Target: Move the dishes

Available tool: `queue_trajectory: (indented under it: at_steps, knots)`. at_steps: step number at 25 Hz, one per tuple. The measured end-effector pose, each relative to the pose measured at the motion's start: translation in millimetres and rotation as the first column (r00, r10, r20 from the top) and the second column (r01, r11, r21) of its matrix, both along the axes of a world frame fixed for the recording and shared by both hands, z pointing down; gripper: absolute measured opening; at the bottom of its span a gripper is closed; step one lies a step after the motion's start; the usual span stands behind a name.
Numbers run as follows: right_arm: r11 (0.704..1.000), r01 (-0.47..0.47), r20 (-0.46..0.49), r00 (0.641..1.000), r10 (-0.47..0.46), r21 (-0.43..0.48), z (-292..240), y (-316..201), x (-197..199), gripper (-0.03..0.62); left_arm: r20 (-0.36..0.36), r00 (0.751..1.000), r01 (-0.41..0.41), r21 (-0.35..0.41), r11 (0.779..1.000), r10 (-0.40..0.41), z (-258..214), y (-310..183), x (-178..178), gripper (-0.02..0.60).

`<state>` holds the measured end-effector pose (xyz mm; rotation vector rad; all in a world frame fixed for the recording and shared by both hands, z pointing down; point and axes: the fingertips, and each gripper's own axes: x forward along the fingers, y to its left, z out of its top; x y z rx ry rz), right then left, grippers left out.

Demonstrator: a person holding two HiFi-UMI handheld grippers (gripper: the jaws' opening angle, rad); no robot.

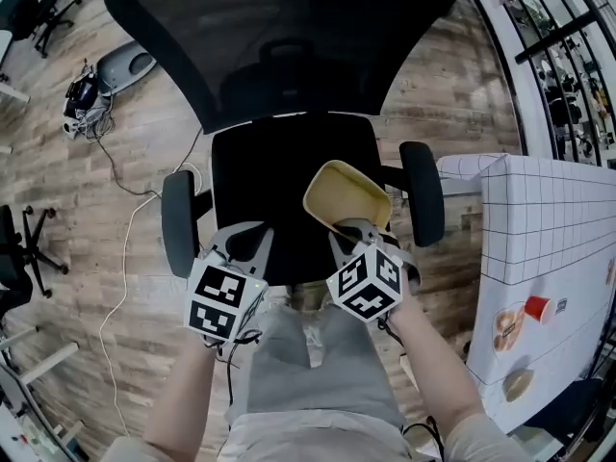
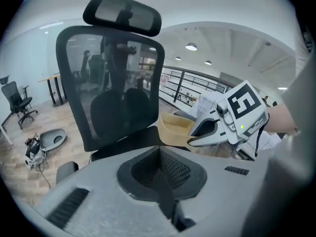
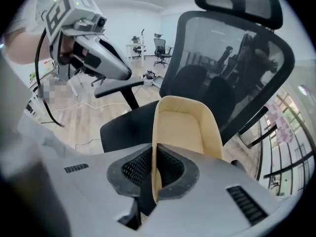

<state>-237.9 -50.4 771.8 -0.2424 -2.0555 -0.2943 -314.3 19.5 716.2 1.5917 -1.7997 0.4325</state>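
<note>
Fingers of the right gripper [image 3: 154,169] are pinched narrow on the near rim of the pale cream, rounded-rectangular plastic dish [image 3: 183,127], which hangs tilted above the seat of the black mesh-backed office chair [image 1: 265,171]; the left gripper [image 2: 160,174], just beside it over the seat's front edge, has its fingers together on nothing; a good carry probably calls for a firm one-edge pinch and a steady dish, perhaps bound for the white grid-clothed table [image 1: 549,219] right of the chair.
</note>
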Motion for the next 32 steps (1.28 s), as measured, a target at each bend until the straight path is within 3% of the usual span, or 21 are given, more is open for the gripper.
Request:
queue_trajectory:
  at_steps: [10, 14, 21, 26, 32]
  knots:
    - [0.985, -0.143, 0.251, 0.954, 0.164, -0.099, -189, -17, -1, 0.028, 0.079, 0.995, -0.077, 0.166, 0.983, 0.065, -162, -25, 20, 0.014]
    - [0.968, -0.201, 0.322, 0.916, 0.241, -0.152, -250, -21, 11, 0.028, 0.107, 0.99, -0.111, 0.238, 0.965, 0.088, -217, -35, 34, 0.014]
    - [0.952, -0.262, 0.441, 0.844, 0.305, -0.157, -340, -23, 39, 0.028, 0.145, 0.984, -0.143, 0.304, 0.942, 0.103, -283, -30, 59, 0.014]
    - [0.943, -0.292, 0.557, 0.762, 0.331, -0.161, -409, -20, 69, 0.028, 0.138, 0.98, -0.187, 0.382, 0.905, 0.144, -338, -25, 86, 0.014]
    - [0.94, -0.287, 0.673, 0.661, 0.332, -0.182, -491, -12, 103, 0.028, 0.175, 0.966, -0.254, 0.49, 0.834, 0.192, -414, -29, 115, 0.014]
